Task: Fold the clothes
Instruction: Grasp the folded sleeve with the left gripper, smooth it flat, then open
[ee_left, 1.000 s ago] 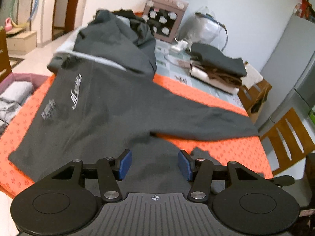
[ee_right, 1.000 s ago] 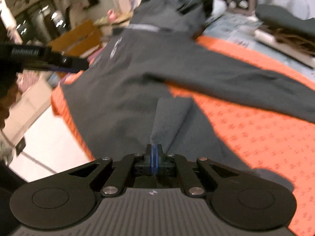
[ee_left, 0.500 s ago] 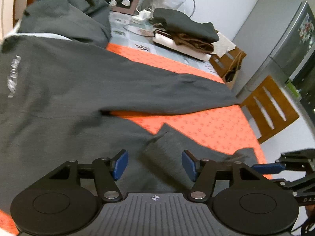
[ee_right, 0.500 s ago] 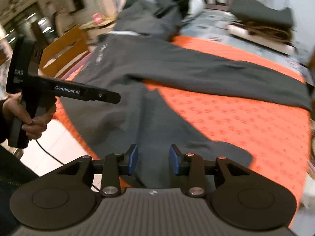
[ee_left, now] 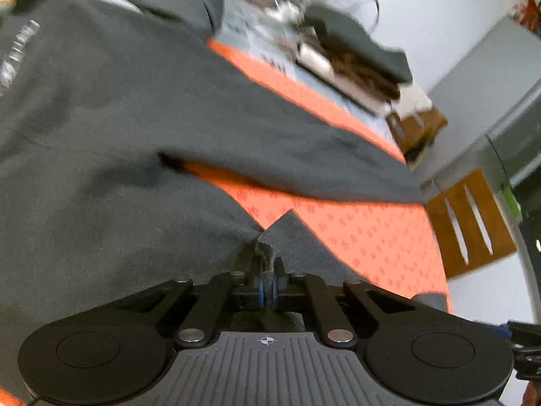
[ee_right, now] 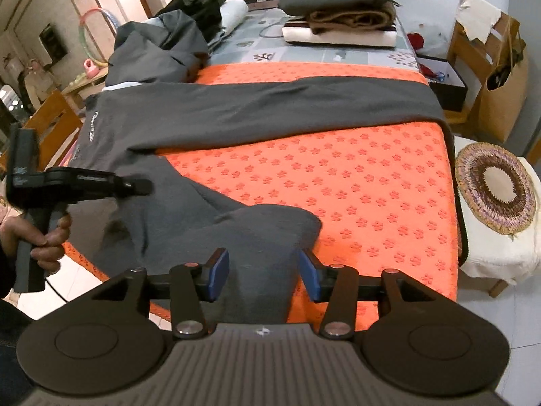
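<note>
A dark grey long-sleeved shirt (ee_right: pixel 209 115) lies spread on the orange flower-print cloth (ee_right: pixel 355 182) over the table. One sleeve stretches to the table's right edge. The other sleeve (ee_right: pixel 257 233) lies folded toward the near edge. My left gripper (ee_left: pixel 267 286) is shut on a pinch of the shirt's fabric (ee_left: pixel 263 250) by the near sleeve; it shows from the side in the right wrist view (ee_right: pixel 135 186). My right gripper (ee_right: pixel 262 279) is open, its blue pads on either side of the near sleeve's end.
A stack of folded clothes (ee_right: pixel 338 17) sits at the table's far side, with a heap of dark garments (ee_right: pixel 182 23) at the far left. Wooden chairs (ee_left: pixel 470 223) stand around. A stool with a woven mat (ee_right: pixel 495 189) is at the right.
My left gripper has closed on the shirt fabric near the sleeve. My right gripper, shut a second ago, has opened wider and pulled back to the sleeve's end.
</note>
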`<state>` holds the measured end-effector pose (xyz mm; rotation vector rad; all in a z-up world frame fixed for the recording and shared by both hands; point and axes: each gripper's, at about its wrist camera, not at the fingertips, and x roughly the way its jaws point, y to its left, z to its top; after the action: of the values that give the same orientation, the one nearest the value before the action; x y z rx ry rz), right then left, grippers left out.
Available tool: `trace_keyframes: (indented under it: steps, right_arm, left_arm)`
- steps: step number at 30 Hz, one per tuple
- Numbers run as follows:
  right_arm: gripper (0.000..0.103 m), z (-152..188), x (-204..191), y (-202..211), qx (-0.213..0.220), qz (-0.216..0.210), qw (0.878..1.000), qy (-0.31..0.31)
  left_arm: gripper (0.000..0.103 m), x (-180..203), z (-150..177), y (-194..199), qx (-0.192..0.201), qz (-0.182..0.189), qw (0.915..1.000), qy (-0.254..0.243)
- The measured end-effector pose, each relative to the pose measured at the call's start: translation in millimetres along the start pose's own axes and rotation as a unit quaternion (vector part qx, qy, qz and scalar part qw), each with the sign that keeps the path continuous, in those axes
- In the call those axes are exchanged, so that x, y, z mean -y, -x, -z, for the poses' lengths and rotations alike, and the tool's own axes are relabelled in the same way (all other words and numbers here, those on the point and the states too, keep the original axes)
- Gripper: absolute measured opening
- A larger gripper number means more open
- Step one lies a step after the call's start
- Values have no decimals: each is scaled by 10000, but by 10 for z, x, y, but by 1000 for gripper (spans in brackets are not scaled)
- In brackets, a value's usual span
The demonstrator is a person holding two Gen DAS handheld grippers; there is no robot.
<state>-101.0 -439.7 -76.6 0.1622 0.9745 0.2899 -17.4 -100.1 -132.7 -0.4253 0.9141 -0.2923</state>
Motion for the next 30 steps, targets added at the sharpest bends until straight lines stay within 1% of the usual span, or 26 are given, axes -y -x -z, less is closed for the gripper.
trace_keyframes:
  steps: [5,7,10,12,16,20,27,30]
  right_arm:
    - [55,-59,-30,-109,-95,-43,9999,117]
    - [56,-97,-67,-178,-147,-100,9996,203]
    - [58,-162,-152,-298,-224,-213,9989,339]
    - [60,-206,-223,-372,-267,-282,9983,426]
    - [61,-283,-349,-499,-364,-343,9971,566]
    - [62,-332,-430,-567,-429,-401,9965,594]
    - [64,-341,-561,-650,-538,-393,9956,654]
    - [64,-322,-595,-682,-597,-340,9958,603]
  left_arm:
    - [6,-94,3,494,606,-322,9976,82]
    - [6,-163,-3,681,785,-483,9957,118]
    - [6,-304,-5,903,951,-714,9928,166]
    - [7,-413,11,993,1018,-902,9905,207]
    - [6,-646,30,1129,1153,-1205,9850,441]
    - [6,-860,15,1246,1281,-1444,9796,565]
    - [7,-1205,2,1257,1186,-1555,9785,658]
    - [7,-1286,12,1211,1134,-1565,9787,697]
